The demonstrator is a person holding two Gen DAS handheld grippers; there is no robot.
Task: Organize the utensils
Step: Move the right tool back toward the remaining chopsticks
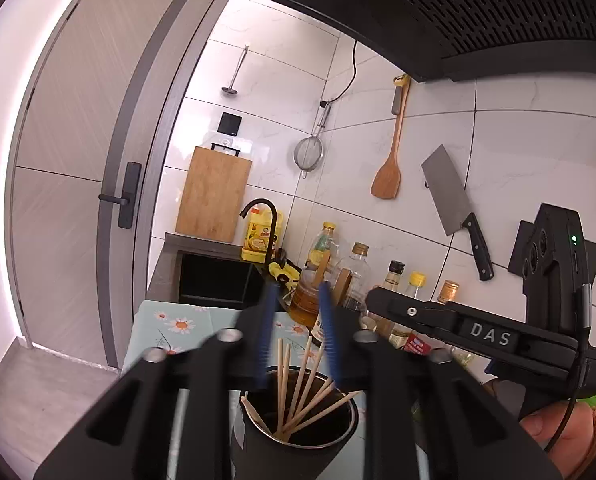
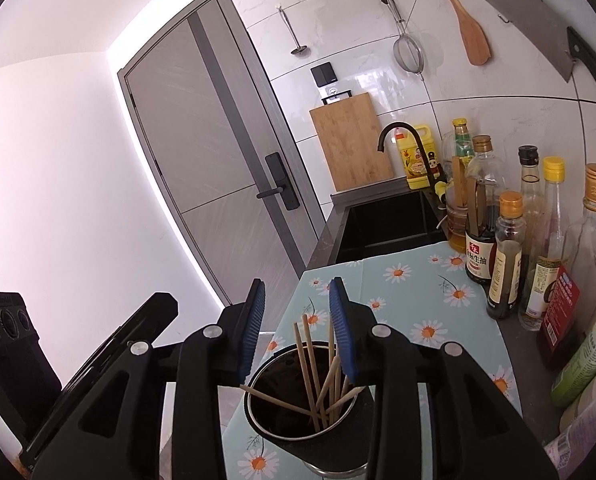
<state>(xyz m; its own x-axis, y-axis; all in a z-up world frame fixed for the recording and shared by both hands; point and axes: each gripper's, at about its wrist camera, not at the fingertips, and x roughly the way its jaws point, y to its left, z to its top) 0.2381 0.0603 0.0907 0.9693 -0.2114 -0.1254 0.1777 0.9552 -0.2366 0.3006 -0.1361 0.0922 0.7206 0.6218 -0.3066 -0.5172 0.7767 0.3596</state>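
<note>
Both grippers being held over dark metal-lined holder (image 2: pixel 298 432), which is standing on daisy-print cloth (image 2: pixel 430 292) near sink (image 2: pixel 386 224). Left gripper (image 1: pixel 298 332): jaws parted, nothing being gripped, chopsticks (image 1: pixel 298 396) being seen below between blue pads. Right gripper (image 2: pixel 298 332): jaws likewise released, chopstick tips being framed, not pinched. Bottles (image 2: pixel 506 256) being lined along wall.

**Both tools parted, nothing clamped**

The left tool (image 1: pixel 298 330) points nearly level, its blue pads (image 1: pixel 266 336) apart and gripping nothing. The right tool (image 2: pixel 300 330) tilts slightly downward, its pads (image 2: pixel 253 332) likewise parted and empty. The two sit close side by side; a hand (image 1: pixel 566 436) grips the right tool's handle.
</note>
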